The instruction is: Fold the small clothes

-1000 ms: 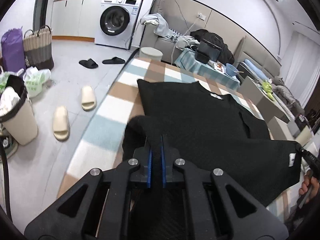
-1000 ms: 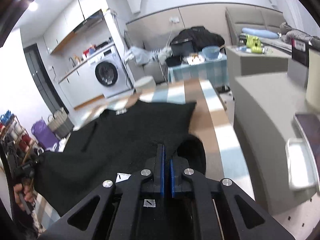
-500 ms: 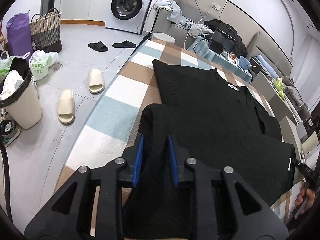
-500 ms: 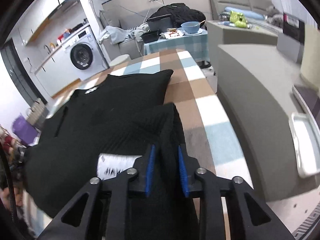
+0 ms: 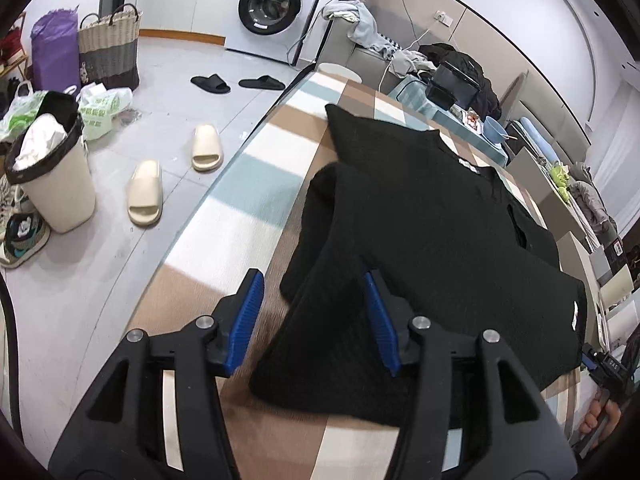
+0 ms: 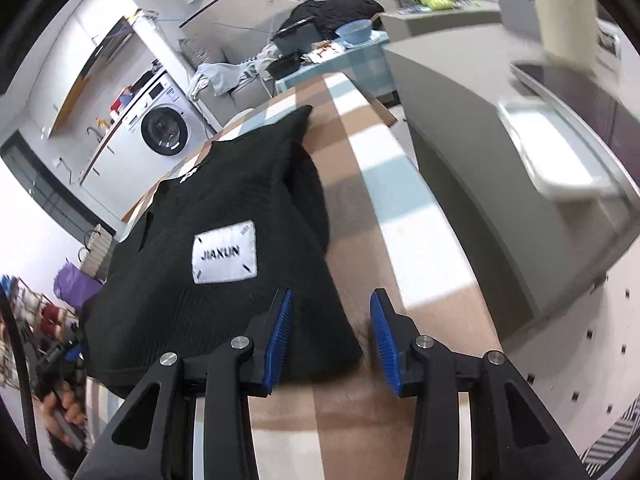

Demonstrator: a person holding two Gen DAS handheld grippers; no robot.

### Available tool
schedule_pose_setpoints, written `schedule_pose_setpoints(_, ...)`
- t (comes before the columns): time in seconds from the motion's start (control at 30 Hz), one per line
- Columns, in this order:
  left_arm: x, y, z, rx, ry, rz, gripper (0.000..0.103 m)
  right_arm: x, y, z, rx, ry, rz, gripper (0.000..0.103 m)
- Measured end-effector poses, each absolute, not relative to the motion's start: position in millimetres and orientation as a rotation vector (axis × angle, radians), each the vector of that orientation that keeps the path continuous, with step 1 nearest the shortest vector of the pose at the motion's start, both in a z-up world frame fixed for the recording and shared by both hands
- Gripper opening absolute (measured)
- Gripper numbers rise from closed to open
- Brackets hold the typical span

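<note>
Left claw (image 5: 312, 316): released, jaws just opened, a fold of the black top (image 5: 432, 216) lying loose between the pads. Right claw (image 6: 330, 336): released likewise, jaws just opened, the top's labelled corner against its left pad only. Top: ahead of both claws on the checked bench (image 5: 256, 200), hem doubled toward the collar, apparently let go to settle the fold. Containers, left of the left claw: bin (image 5: 56, 184), white waste inside; basket (image 5: 110, 50), contents hidden.
</note>
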State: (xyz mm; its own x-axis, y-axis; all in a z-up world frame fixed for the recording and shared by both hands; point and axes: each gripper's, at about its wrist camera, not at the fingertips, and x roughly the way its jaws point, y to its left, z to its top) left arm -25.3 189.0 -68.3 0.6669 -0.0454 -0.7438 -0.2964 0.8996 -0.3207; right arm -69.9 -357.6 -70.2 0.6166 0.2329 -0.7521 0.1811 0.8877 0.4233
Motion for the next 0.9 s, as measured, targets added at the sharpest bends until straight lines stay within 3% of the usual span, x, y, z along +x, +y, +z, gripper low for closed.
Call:
schedule_pose_setpoints(0.4, -34.1, 183.8, -81.6, -0.443, 0.895, 0.139, 0.049, -64.0, -345.3, -71.0, 0.505, 0.902, 0.087, 0.039)
schedule_pose_setpoints(0.47, -31.9, 183.1, -83.0, -0.437, 0.904, 0.139, 0.049, -62.7, -341.5, -68.9, 0.483, 0.891, 0.101, 0.025)
schedule_pose_setpoints(0.5, -31.1, 182.7, -83.6, -0.431, 0.906, 0.138, 0.049, -63.5, -339.8, -66.7, 0.466, 0.876, 0.104, 0.012)
schedule_pose_setpoints(0.57, -30.0, 181.3, -84.3, -0.423, 0.908, 0.135, 0.049, -68.2, -337.5, -59.1, 0.443, 0.832, 0.120, 0.007)
schedule_pose_setpoints(0.8, -25.4, 183.2, -84.2, -0.425, 0.899, 0.116, 0.049, -63.4, -339.2, -59.2, 0.410, 0.869, 0.084, 0.006)
schedule_pose_setpoints(0.87, -23.5, 183.5, -84.4, -0.430, 0.898, 0.104, 0.049, -62.8, -338.1, -57.5, 0.401, 0.870, 0.080, 0.015)
schedule_pose_setpoints(0.9, -22.8, 183.5, -84.4, -0.432, 0.894, 0.095, 0.042, -61.9, -338.7, -56.1, 0.411, 0.861, 0.087, 0.022)
